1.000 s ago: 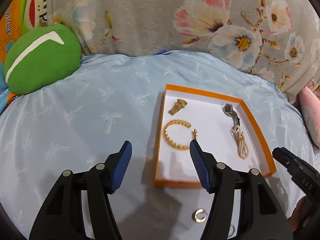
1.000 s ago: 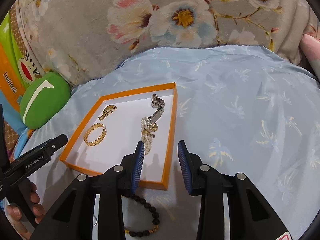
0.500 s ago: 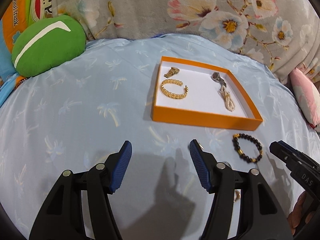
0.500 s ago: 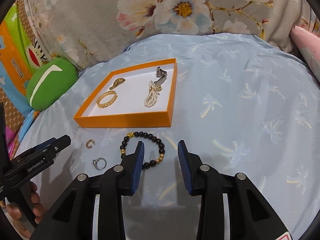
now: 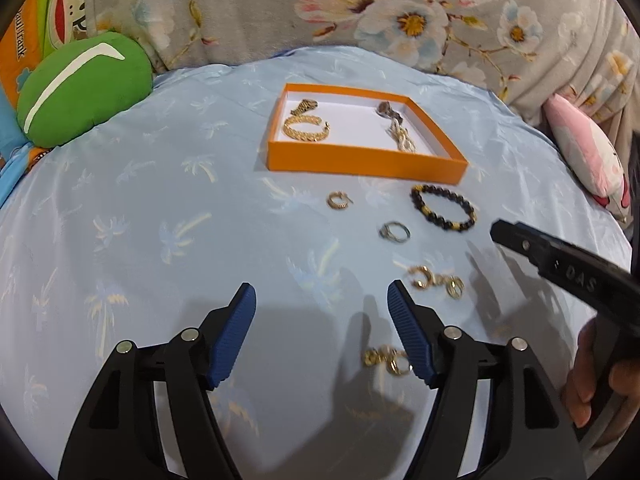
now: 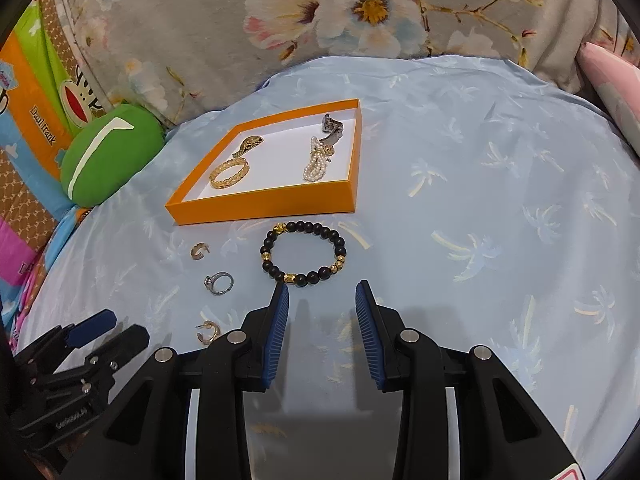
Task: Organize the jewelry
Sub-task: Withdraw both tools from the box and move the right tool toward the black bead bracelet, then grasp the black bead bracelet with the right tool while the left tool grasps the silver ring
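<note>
Both tools pulled back from over the orange tray [image 6: 264,203] in the last second; loose pieces on the bed now in view, still to be sorted. Left tool [image 5: 320,302] wide, empty; right tool [image 6: 320,294] narrower, empty. Black bead bracelet [image 6: 303,252] just past right tool tips at 12 o'clock, near tray's front wall.

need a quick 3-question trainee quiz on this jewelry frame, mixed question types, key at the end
1. True or false: the black bead bracelet lies inside the orange box.
2. Which lies nearest the right gripper? A) silver ring B) black bead bracelet C) pearl strand
3. Fill in: the left gripper is ____ and holds nothing.

Key: 1 false; 2 B; 3 open
</note>
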The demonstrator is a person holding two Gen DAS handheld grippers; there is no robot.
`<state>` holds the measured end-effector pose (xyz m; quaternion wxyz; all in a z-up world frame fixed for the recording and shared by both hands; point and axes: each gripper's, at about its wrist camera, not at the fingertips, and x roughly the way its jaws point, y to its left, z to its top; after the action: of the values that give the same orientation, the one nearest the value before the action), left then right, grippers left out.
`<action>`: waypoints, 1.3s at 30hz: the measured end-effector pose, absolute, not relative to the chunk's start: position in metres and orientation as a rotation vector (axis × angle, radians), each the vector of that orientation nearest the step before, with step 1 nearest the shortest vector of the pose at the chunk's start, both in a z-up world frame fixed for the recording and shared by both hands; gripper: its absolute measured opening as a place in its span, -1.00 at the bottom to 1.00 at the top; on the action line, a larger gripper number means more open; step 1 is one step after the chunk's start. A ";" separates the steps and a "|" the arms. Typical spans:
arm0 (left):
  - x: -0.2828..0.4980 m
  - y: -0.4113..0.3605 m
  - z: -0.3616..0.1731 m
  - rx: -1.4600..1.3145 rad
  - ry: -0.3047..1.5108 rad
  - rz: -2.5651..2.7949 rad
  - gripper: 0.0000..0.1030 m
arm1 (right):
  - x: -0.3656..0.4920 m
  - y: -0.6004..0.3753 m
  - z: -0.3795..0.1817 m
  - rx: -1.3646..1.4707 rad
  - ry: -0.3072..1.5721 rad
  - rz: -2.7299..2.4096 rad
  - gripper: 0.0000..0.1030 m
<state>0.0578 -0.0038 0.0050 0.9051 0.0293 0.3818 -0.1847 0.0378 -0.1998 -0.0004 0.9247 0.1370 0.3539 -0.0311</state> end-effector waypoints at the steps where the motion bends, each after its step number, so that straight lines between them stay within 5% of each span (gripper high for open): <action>1: 0.057 -0.005 0.004 0.064 0.792 -0.382 0.28 | 0.039 -0.200 -0.001 0.279 0.732 -0.066 -0.33; 18: 0.073 0.005 -0.001 0.005 0.837 -0.324 0.28 | 0.099 -0.207 -0.010 0.264 0.825 -0.154 -0.39; 23: 0.082 0.005 -0.001 -0.001 0.839 -0.316 0.28 | 0.103 -0.202 -0.010 0.224 0.840 -0.168 -0.82; 39: 0.130 -0.015 0.003 0.023 0.844 -0.327 0.28 | 0.081 -0.210 -0.011 0.260 0.832 -0.167 -0.85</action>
<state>0.1303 -0.0155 0.0028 0.8993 0.0111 0.4078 -0.1578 0.0811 -0.2097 -0.0108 0.9031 0.1257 0.4025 -0.0807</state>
